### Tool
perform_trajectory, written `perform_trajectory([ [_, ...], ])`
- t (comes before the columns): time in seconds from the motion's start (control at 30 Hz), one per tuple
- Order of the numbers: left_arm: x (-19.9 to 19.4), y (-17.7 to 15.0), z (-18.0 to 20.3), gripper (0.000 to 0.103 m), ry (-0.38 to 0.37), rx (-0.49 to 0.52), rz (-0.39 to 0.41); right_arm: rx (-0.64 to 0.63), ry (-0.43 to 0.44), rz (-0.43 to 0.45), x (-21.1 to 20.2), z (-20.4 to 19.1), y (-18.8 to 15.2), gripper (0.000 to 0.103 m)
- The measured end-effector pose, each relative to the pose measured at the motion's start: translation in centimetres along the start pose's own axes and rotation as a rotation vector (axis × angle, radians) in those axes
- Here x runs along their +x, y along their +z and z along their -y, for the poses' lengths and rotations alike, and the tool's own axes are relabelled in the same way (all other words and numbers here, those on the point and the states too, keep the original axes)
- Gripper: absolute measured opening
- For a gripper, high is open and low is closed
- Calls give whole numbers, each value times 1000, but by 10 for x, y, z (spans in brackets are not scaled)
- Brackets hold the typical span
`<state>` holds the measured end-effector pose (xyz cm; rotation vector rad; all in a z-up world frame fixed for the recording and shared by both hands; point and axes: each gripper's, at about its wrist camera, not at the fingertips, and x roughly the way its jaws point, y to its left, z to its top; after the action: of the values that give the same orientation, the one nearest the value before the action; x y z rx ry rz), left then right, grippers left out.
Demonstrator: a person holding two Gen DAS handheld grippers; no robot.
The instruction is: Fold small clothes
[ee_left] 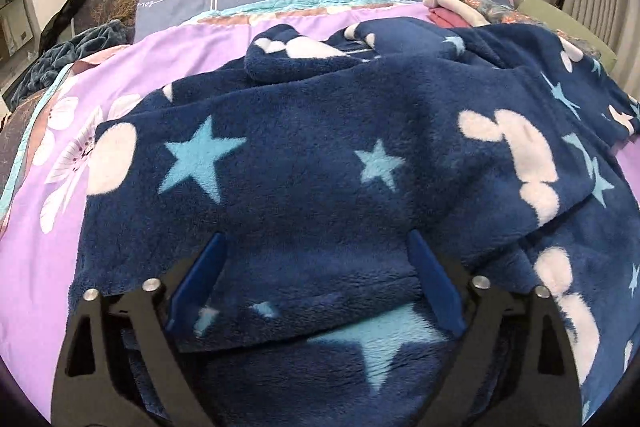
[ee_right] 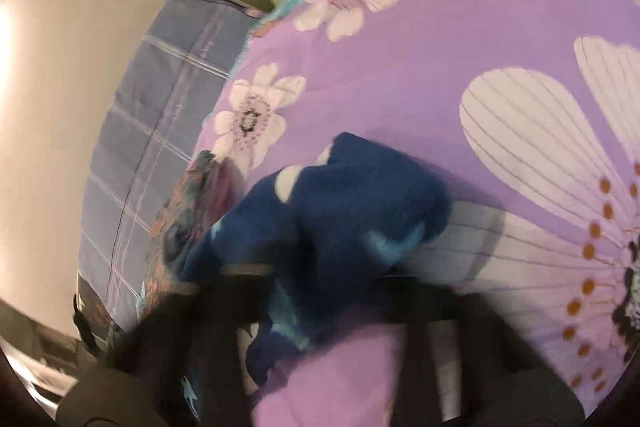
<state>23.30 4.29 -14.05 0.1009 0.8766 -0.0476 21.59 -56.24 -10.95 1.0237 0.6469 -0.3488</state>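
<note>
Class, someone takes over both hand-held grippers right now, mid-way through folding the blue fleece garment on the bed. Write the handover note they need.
Left gripper: open, above the blue fleece garment, gripping nothing.
Right gripper: shut on a bunched part of the garment, lifted over the purple flowered bedspread; this view is blurred.
Garment: spread across the bedspread, one layer already folded over another near the left gripper.
Other clothes lie at the far edge.
Left: lay down the held part, flatten, finish folding.

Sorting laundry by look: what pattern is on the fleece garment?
Navy fleece garment with light-blue stars and white blobs; clearest in left wrist view.
</note>
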Motion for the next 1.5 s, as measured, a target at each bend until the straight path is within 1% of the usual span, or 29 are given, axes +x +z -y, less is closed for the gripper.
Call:
perform_trajectory([
  [0.07,0,0,-6,96,-2,-7,-5,19,44,28,-4,-5,1,9],
  [0.1,0,0,-5,97,10,-3,-5,-11,68,46,-11,-17,-5,9],
  [0.13,0,1,-6,101,27,-1,-2,-85,111,56,-22,-40,-17,9],
  [0.2,1,2,-4,102,59,8,-3,-244,198,52,-41,-87,-46,9],
  [0.3,0,2,-8,102,41,-8,-2,-493,374,12,-68,-163,-116,9],
  [0.33,0,2,-10,102,29,-16,1,-609,449,-22,-73,-191,-155,9],
  [0.37,0,1,-11,102,24,-20,2,-665,486,-48,-73,-205,-177,9],
  [0.4,-1,1,-12,102,20,-22,4,-726,527,-91,-70,-218,-205,10],
  [0.43,-1,1,-12,102,18,-23,5,-799,559,-187,-58,-230,-247,10],
  [0.5,-2,0,-13,101,9,-27,10,-862,540,-316,-34,-236,-292,10],
  [0.57,-6,-2,-16,95,-19,-42,24,-922,450,-465,1,-228,-340,10],
  [0.63,-10,-3,-24,89,-66,-79,43,-915,377,-537,20,-213,-359,11],
  [0.7,-15,-4,-34,79,-117,-130,63,-871,371,-549,25,-200,-360,11],
  [0.73,-18,-3,-39,70,-144,-153,69,-860,380,-541,24,-195,-358,11],
  [0.77,-21,-2,-43,61,-192,-185,75,-867,389,-532,21,-195,-357,11],
  [0.83,-31,3,-51,59,-353,-266,89,-893,399,-511,19,-194,-356,13],
  [0.87,-36,6,-51,59,-423,-290,98,-911,402,-498,17,-192,-358,14],
  [0.9,-41,10,-47,59,-466,-290,99,-931,402,-486,16,-193,-363,15],
  [0.97,-45,17,-36,63,-512,-269,89,-983,420,-449,10,-189,-373,25],
  [1.0,-46,21,-27,66,-561,-258,76,-1000,432,-440,14,-188,-372,29],
  [1.03,-45,23,-22,77,-590,-257,64,-1022,459,-436,10,-189,-373,39],
  [1.07,-43,25,-16,86,-607,-264,51,-1037,490,-443,8,-193,-374,47],
  [1.1,-38,27,-9,87,-608,-272,33,-1050,518,-453,5,-192,-376,48],
  [1.23,-14,31,5,86,-600,-299,-41,-1075,540,-471,2,-188,-377,49],
  [1.3,-4,32,12,60,-615,-316,-62,-1050,545,-491,6,-187,-374,49],
  [1.33,-2,34,13,37,-610,-313,-66,-1036,549,-498,7,-186,-372,49],
  [1.37,-2,35,14,21,-590,-311,-64,-1029,551,-500,8,-186,-371,49],
  [1.43,-9,44,15,15,-576,-298,-34,-1018,569,-509,6,-185,-367,49],
  [1.5,-29,58,12,11,-558,-262,24,-1010,648,-528,-3,-183,-358,55],
])
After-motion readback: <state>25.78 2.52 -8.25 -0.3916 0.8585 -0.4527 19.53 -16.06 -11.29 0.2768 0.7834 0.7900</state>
